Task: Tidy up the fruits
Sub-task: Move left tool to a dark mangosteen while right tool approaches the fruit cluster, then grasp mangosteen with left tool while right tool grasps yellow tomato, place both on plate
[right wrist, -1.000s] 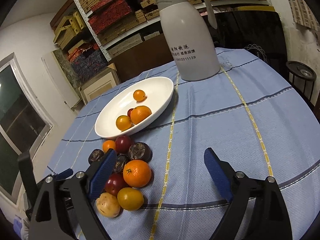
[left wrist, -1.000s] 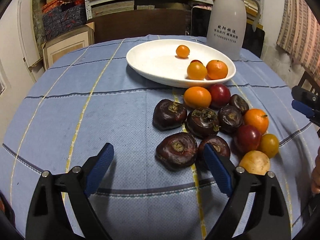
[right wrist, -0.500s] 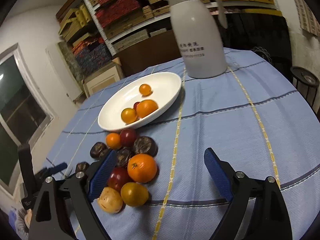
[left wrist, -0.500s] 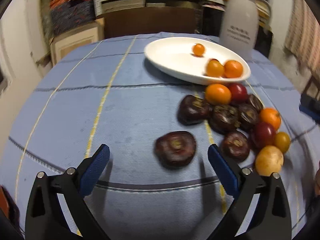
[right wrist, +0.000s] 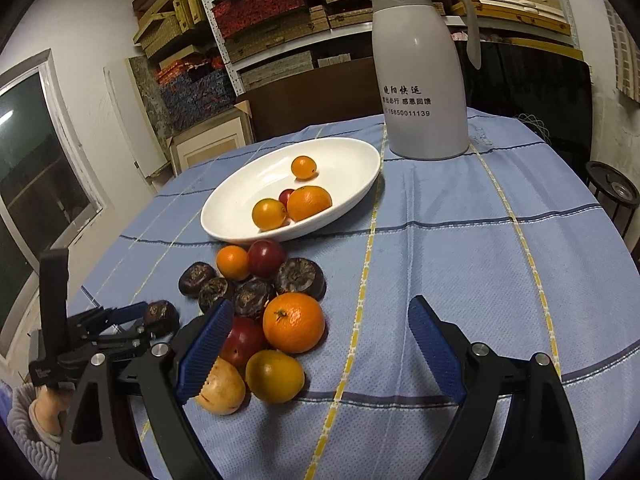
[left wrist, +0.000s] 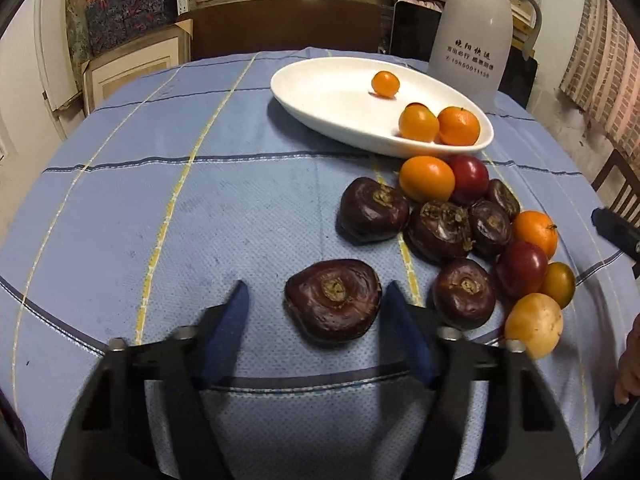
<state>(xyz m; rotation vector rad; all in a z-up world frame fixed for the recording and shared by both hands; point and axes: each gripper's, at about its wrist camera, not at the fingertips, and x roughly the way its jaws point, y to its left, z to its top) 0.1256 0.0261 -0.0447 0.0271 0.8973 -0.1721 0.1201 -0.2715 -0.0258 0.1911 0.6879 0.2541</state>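
Note:
A dark brown water chestnut (left wrist: 333,302) lies on the blue cloth, apart from the pile, between the blue pads of my left gripper (left wrist: 314,298), which is open around it with small gaps on both sides. It also shows in the right wrist view (right wrist: 161,314). The pile of chestnuts, red plums and oranges (left wrist: 472,224) lies to its right. A white oval plate (left wrist: 320,92) behind holds three orange fruits and a red one. My right gripper (right wrist: 320,340) is open and empty, hovering by an orange (right wrist: 294,322).
A white thermos jug (right wrist: 422,80) stands behind the plate. A yellow fruit (right wrist: 274,376) and a pale potato-like fruit (right wrist: 222,390) lie at the pile's near end. Shelves of boxes stand beyond the table. A chair (left wrist: 618,184) stands at the right.
My left gripper has shifted left and forward, and its fingers have narrowed around the lone chestnut, which now lies apart from the pile. The right gripper has drifted slightly closer to the pile.

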